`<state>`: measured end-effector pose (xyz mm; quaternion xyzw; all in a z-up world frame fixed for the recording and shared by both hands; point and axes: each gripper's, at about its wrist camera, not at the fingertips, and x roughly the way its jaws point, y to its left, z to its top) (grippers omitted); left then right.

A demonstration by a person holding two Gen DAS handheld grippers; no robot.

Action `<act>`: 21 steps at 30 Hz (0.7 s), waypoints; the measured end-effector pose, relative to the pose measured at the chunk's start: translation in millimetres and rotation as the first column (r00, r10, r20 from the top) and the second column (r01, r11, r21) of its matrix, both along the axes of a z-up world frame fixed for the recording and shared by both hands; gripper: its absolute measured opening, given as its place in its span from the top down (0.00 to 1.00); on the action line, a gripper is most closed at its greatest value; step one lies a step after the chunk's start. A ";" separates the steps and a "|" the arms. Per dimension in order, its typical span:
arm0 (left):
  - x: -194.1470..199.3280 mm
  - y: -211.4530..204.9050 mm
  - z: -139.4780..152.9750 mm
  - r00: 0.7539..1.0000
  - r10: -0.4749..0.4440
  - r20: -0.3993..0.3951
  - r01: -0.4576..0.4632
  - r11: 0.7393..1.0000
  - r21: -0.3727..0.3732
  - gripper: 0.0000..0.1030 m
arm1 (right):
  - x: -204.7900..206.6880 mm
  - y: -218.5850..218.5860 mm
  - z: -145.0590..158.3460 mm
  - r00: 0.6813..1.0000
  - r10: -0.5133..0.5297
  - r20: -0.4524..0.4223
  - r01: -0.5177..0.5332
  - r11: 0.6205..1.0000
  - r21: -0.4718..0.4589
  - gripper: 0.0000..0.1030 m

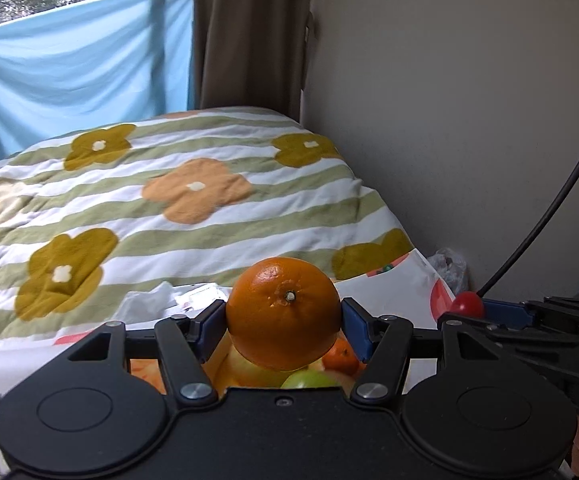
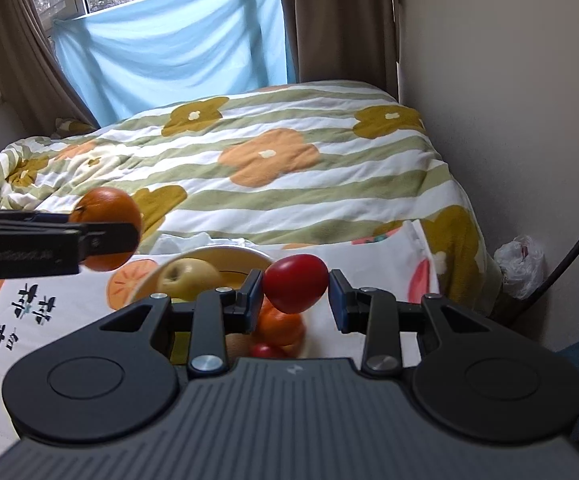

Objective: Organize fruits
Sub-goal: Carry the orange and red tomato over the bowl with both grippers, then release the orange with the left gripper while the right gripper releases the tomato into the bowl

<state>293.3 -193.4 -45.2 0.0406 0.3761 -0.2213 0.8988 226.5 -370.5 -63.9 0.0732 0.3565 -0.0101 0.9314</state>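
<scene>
A flowered, striped quilt (image 2: pixel 289 168) is lying over the bed, with a printed white cloth (image 2: pixel 369 268) in front of it. On that cloth a yellow bowl (image 2: pixel 229 258) is holding an apple (image 2: pixel 187 278). The left gripper (image 1: pixel 283 320) is clamping a big orange (image 1: pixel 283 314) above the bowl. Beside it, the right gripper (image 2: pixel 295 294) is pinching a small red tomato (image 2: pixel 295 282).

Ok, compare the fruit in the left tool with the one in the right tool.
The orange is larger and orange-skinned with a stem dimple facing the camera; the red fruit is smaller and smooth. The left tool stands wider around the orange than the right tool does. Both are held above the bowl.
</scene>
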 end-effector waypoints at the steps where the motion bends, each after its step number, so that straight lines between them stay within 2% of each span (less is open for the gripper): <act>1: 5.3 -6.1 -4.4 1.000 -0.005 -0.006 0.005 1.000 0.004 0.36 | 1.8 -4.4 -3.0 1.000 -0.001 -0.006 0.001 1.000 0.002 0.52; 11: 46.8 -53.3 -53.6 0.995 -0.050 -0.083 0.056 0.996 0.073 0.36 | 18.8 -35.3 -31.9 0.998 -0.010 -0.065 0.011 1.000 0.025 0.52; 21: 56.5 -74.4 -76.1 0.991 -0.078 -0.113 0.095 0.985 0.146 0.35 | 25.7 -48.3 -41.7 0.996 -0.023 -0.088 0.026 0.999 0.036 0.52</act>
